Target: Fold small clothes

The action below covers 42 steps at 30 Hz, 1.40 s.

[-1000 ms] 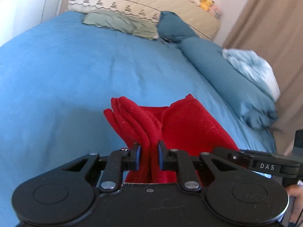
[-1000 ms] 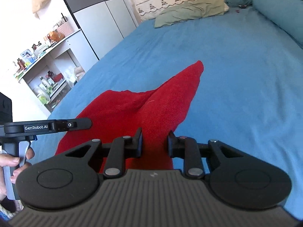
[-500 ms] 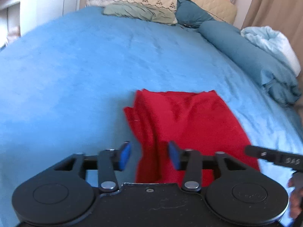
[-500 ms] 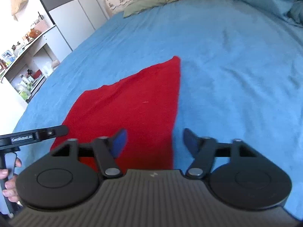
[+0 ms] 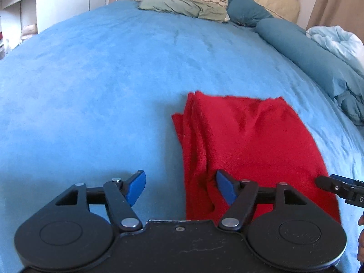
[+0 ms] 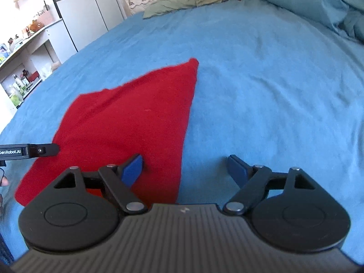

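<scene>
left gripper (image 5: 179, 187): jaws wide apart, nothing in them | right gripper (image 6: 185, 170): same, spread wide | folded red knit cloth (image 5: 245, 145) lies flat on blue bedspread (image 5: 91, 86), just ahead of both

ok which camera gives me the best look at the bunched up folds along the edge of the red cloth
The left wrist view. There the red cloth faces the camera, and the layered, rippled folds along its left edge show clearly. In the right wrist view the same cloth looks like a flat, smooth wedge, and that folded edge lies on the far side, with no layers visible.

Left gripper (image 5: 180, 187) and right gripper (image 6: 185, 168) hover, jaws spread wide
</scene>
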Motion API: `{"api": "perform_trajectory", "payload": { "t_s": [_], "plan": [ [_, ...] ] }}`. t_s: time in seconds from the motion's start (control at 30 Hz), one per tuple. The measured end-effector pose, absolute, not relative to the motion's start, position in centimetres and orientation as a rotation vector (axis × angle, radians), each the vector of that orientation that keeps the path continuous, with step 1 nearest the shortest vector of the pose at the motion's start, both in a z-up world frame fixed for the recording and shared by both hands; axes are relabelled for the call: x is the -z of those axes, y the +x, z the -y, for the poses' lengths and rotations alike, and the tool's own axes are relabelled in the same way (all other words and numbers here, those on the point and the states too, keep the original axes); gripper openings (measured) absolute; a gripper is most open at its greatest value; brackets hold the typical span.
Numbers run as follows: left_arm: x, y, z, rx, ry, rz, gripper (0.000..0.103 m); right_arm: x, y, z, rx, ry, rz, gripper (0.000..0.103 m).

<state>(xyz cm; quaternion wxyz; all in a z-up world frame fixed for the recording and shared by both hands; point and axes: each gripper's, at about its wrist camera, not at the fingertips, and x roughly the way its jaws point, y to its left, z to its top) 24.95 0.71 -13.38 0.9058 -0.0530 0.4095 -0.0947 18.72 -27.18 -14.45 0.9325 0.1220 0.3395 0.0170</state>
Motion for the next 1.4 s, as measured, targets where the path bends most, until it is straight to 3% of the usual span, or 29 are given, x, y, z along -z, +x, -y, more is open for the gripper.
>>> {"api": "perform_trajectory", "payload": {
  "t_s": [0.1,0.2,0.27,0.3,0.43,0.63,1.0,1.4],
  "plan": [
    [10.4,23.2,-1.2,0.156,-0.109,-0.784,0.076,11.2,16.8,27.0,-0.032,0.241,-0.634,0.097],
    [6.6,20.6,-1.8,0.139,-0.130,-0.723,0.086,6.9,14.5,26.1,-0.033,0.210,-0.593,0.097],
    [4.0,18.6,-1.9,0.121,-0.117,-0.701,0.101,3.9,12.7,25.2,-0.018,0.179,-0.571,0.101],
    [2.7,17.4,-1.8,0.111,-0.100,-0.685,0.103,2.6,11.9,24.9,-0.005,0.172,-0.561,0.103],
    [-1.3,13.1,-1.2,0.083,-0.022,-0.640,0.103,-2.0,7.9,23.1,0.035,0.151,-0.540,0.103],
    [-3.3,8.3,-0.7,0.062,0.004,-0.658,0.103,-4.6,3.4,20.5,0.080,0.113,-0.616,0.103],
    [-1.2,1.7,0.5,0.079,0.088,-0.708,0.103,-1.7,-3.1,18.2,0.142,0.108,-0.753,0.103],
    [-0.1,-0.3,1.0,0.108,0.073,-0.736,0.103,-0.1,-5.0,18.0,0.178,0.102,-0.798,0.103]
  ]
}}
